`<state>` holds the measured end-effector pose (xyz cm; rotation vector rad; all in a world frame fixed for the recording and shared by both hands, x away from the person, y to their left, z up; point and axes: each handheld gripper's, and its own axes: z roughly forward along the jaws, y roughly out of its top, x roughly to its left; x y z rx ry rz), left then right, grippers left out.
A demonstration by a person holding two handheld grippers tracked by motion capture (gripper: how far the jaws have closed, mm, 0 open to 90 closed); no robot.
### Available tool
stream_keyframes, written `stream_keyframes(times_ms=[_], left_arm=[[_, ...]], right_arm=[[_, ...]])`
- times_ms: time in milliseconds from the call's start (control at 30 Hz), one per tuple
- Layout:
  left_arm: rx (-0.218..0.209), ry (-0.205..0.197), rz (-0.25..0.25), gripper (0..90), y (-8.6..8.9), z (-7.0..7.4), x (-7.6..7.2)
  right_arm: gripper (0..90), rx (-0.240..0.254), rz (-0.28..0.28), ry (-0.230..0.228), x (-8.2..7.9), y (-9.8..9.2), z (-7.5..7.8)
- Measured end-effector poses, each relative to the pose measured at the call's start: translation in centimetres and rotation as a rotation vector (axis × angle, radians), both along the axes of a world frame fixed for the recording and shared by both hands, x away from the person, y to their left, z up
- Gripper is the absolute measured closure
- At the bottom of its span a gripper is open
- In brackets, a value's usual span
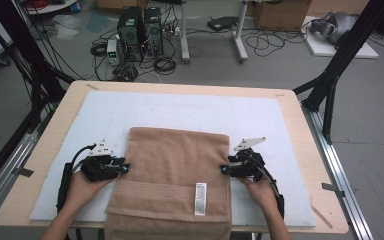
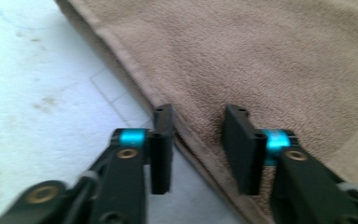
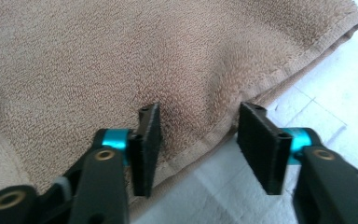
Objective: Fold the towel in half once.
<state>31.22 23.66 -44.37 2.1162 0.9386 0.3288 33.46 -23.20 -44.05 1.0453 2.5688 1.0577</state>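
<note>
Straddling towel (image 1: 172, 170) side hems: left gripper (image 2: 196, 144), right gripper (image 3: 198, 144), jaws spread; near edge cut off.

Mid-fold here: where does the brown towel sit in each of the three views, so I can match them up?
High view: towel lies centre, on the white mat, near end hanging over the table edge, between both grippers.
Left gripper view: fills the upper right; its hem runs diagonally between the open jaws.
Right gripper view: fills the upper left; its hem crosses between the open jaws.
Shared landmark: the white mat beside the towel's edge.
</note>
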Motion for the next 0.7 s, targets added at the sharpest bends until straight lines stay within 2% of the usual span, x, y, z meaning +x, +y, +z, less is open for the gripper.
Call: stream_keyframes(times_ms=[67,133,200,300,333,367,433,467,533,567,600,633,667,700], left_arm=[[-0.01,0.009,0.008,71.3,-0.1,0.0,0.0],[-0.023,0.014,0.0,79.3,-0.2,-0.1,0.1],[-0.019,0.008,-0.005,81.4,-0.4,0.0,0.0],[-0.026,0.017,-0.006,83.5,-0.3,0.1,0.3],[-0.01,-0.002,-0.002,83.7,-0.5,0.2,0.3],[-0.01,-0.002,-0.002,83.9,-0.5,0.2,0.3],[-0.016,-0.028,0.009,84.0,-0.5,0.6,0.6],[-0.036,-0.051,0.03,84.2,-0.6,1.2,1.2],[-0.048,-0.065,0.041,84.3,-0.5,1.6,1.6],[-0.053,-0.07,0.052,84.4,-0.6,2.0,2.1],[-0.063,-0.099,0.075,84.4,-0.8,2.9,3.0],[-0.063,-0.099,0.075,84.4,-0.8,2.9,3.0],[-0.063,-0.117,0.086,84.4,-0.9,3.5,3.5],[-0.061,-0.152,0.108,84.3,-1.2,4.8,4.5]], right_arm=[[60.6,0.003,0.011,-0.001,0.1,0.1,0.0],[80.9,0.051,0.054,0.038,0.3,0.1,0.0],[82.1,0.031,0.08,0.028,0.3,0.4,0.1],[83.3,0.015,0.115,0.043,0.8,0.4,0.5],[83.4,0.016,0.114,0.039,0.9,0.5,0.6],[83.5,0.009,0.115,0.031,1.0,0.6,0.8],[83.5,0.0,0.114,0.026,1.1,0.6,1.1],[83.5,-0.009,0.105,0.003,1.8,0.6,1.8],[83.5,-0.007,0.092,-0.005,2.2,0.5,2.2],[83.5,-0.001,0.074,-0.026,3.3,0.3,3.2],[83.5,-0.002,0.066,-0.031,3.8,0.3,3.8],[83.5,-0.002,0.066,-0.031,3.8,0.3,3.8],[83.5,-0.013,0.049,-0.062,4.7,0.3,5.0],[83.5,-0.018,0.04,-0.075,5.1,0.3,5.6]])
